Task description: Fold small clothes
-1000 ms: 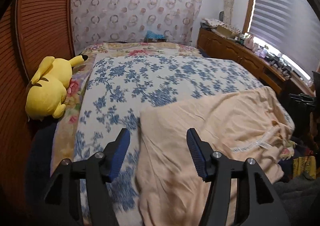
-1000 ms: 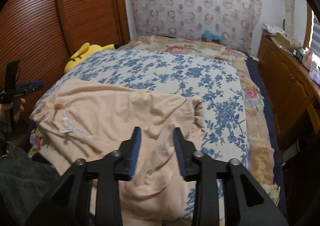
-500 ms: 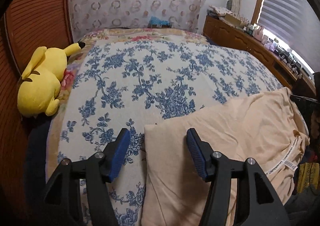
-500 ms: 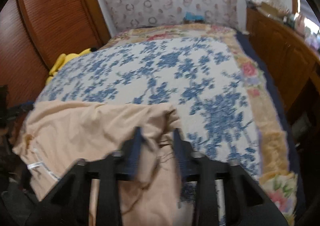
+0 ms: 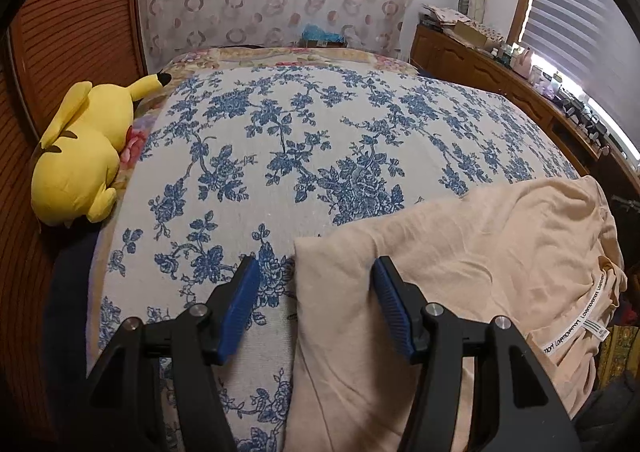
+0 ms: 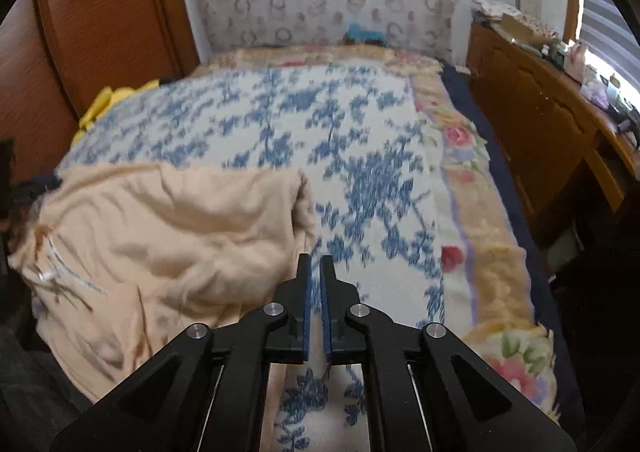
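A peach-coloured garment [image 5: 460, 276] lies spread on the near part of the bed, with a white printed label strip at its right edge. My left gripper [image 5: 316, 292] is open, its blue pads straddling the garment's near left corner just above the cloth. In the right wrist view the garment [image 6: 168, 236] lies to the left, its right edge rumpled. My right gripper [image 6: 316, 284] is shut at the garment's right edge; a thin bit of cloth seems to sit between the pads, but the view is blurred.
The bed has a blue floral cover [image 5: 300, 140] over a flowered blanket [image 6: 480, 236]. A yellow plush toy [image 5: 80, 156] lies at the bed's left edge. A wooden cabinet [image 6: 540, 112] with clutter runs along the right. Wooden louvre doors [image 5: 72, 20] stand on the left.
My right gripper has closed from open at the garment's right edge. The left gripper has come lower and nearer to the garment's left corner, still open. The garment's far edge has shifted toward me.
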Motion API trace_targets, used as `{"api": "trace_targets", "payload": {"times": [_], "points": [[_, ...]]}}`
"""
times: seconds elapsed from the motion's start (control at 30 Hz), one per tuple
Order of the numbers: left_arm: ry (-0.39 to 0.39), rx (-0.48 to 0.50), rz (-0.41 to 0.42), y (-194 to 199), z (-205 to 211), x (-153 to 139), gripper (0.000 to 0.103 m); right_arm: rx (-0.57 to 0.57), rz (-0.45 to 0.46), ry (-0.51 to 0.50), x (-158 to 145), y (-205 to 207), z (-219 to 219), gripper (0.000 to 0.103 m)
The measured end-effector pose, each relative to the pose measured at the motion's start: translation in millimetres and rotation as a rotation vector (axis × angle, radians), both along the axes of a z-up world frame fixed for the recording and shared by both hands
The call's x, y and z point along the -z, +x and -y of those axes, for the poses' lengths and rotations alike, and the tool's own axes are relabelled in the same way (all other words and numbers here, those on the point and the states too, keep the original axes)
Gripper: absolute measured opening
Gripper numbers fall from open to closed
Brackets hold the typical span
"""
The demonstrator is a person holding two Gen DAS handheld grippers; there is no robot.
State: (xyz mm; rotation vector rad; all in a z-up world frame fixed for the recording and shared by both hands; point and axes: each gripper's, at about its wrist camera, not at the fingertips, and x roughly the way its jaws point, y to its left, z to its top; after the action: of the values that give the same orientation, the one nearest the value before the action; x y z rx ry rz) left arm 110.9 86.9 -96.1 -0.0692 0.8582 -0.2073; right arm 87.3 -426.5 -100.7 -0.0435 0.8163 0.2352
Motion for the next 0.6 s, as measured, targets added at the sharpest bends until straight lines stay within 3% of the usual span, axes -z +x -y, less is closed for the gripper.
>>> {"api": "trace_targets", "payload": {"times": [0.07,0.17,0.6], "points": [[-0.001,0.0,0.008,0,-1,0,0.059,-0.002,0.035,0.025,-8,4,-2,0.029],[0.005,0.001,0.013,-1,-1,1,0.059,-0.024,0.058,0.044,-13,15,-10,0.038],[0.001,0.001,0.023,-3,-1,2,0.059,-0.03,-0.033,-0.027,30,74,-35,0.054]]}}
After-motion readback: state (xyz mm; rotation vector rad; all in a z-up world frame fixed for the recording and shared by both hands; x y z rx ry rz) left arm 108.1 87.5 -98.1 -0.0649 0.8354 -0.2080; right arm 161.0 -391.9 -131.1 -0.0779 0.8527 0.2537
